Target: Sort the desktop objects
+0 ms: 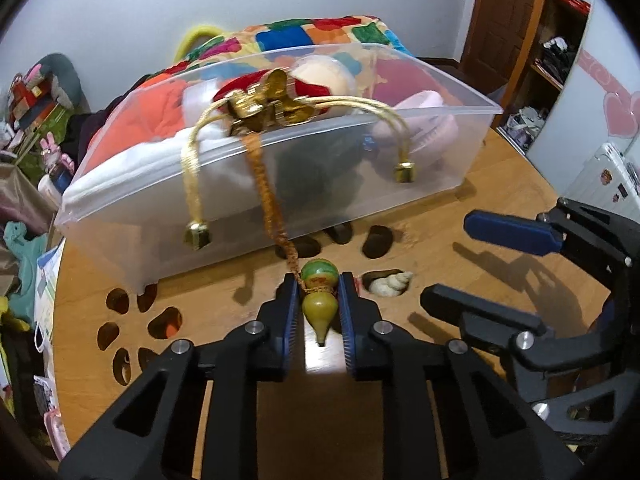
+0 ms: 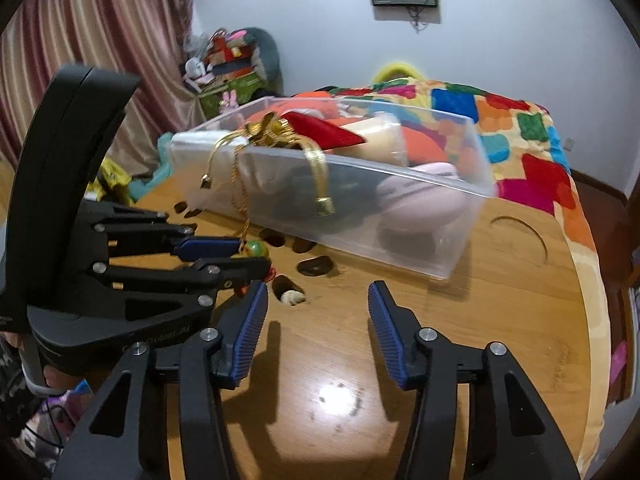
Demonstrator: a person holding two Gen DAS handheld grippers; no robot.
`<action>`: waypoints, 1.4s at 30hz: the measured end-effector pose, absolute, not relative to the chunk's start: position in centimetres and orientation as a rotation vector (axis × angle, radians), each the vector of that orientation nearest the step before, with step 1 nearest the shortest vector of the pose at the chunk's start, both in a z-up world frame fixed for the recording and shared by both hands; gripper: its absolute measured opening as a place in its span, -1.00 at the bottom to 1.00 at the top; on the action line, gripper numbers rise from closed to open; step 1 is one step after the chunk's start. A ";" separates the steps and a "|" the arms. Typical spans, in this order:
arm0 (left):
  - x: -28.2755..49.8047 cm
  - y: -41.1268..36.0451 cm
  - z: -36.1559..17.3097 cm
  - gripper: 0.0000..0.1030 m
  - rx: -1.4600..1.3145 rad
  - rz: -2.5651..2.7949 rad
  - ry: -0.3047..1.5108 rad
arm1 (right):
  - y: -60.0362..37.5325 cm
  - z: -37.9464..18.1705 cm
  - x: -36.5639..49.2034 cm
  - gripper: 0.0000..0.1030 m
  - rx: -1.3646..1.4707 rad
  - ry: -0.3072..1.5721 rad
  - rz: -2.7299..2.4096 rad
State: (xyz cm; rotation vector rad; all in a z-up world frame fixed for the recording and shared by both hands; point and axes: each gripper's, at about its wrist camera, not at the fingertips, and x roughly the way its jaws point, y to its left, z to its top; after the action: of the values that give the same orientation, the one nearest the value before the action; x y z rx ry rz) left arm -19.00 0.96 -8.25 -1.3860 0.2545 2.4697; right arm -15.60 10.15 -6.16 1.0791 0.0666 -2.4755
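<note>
The left gripper [image 1: 319, 300] is clenched on a small green gourd-shaped pendant [image 1: 319, 294], smooth and glossy, just above the wooden table [image 1: 500, 208]. A braided orange cord [image 1: 272, 200] runs from the pendant up over the rim of a translucent plastic box [image 1: 280, 184], where a red pouch [image 1: 256, 88] with gold cords lies. The right gripper [image 2: 316, 312] is released; its ribbed blue pads [image 2: 250, 332] hold nothing.

Overhead light is glaring off the glossy tabletop [image 2: 336, 396] and casting hard shadows; fisheye edges are bending and darkening, and the gold ribbon [image 1: 264, 100] is blurring slightly.
</note>
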 end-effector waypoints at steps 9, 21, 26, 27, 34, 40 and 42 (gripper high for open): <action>-18.5 -1.7 -7.9 -0.65 -1.372 2.514 0.219 | 8.2 -6.8 -15.9 -0.43 1.121 0.167 -2.441; -18.7 -3.0 -7.4 -0.65 -1.347 2.513 0.130 | 6.8 -7.3 -15.7 -0.77 1.159 0.292 -2.439; -18.5 -3.3 -7.2 -0.65 -1.330 2.516 0.115 | 6.4 -7.5 -15.9 -0.89 1.151 0.348 -2.455; -18.5 -3.4 -7.2 -0.65 -1.329 2.514 0.106 | 6.5 -7.6 -15.9 -0.91 1.152 0.337 -2.456; -18.5 -3.8 -7.1 -0.65 -1.318 2.517 0.080 | 7.4 -6.6 -16.1 -0.96 1.106 0.252 -2.479; -18.4 -3.7 -7.1 -0.65 -1.316 2.512 0.076 | 7.6 -6.2 -16.5 -0.96 1.156 0.245 -2.472; -18.5 -3.8 -7.0 -0.65 -1.319 2.512 0.071 | 7.7 -6.1 -16.7 -0.95 1.166 0.252 -2.472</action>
State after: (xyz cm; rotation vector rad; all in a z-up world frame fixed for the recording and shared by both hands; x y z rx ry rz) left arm -18.48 -3.83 -7.05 -1.3186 0.0705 2.5119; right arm -16.65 7.68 -6.13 1.1664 0.2516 -2.4716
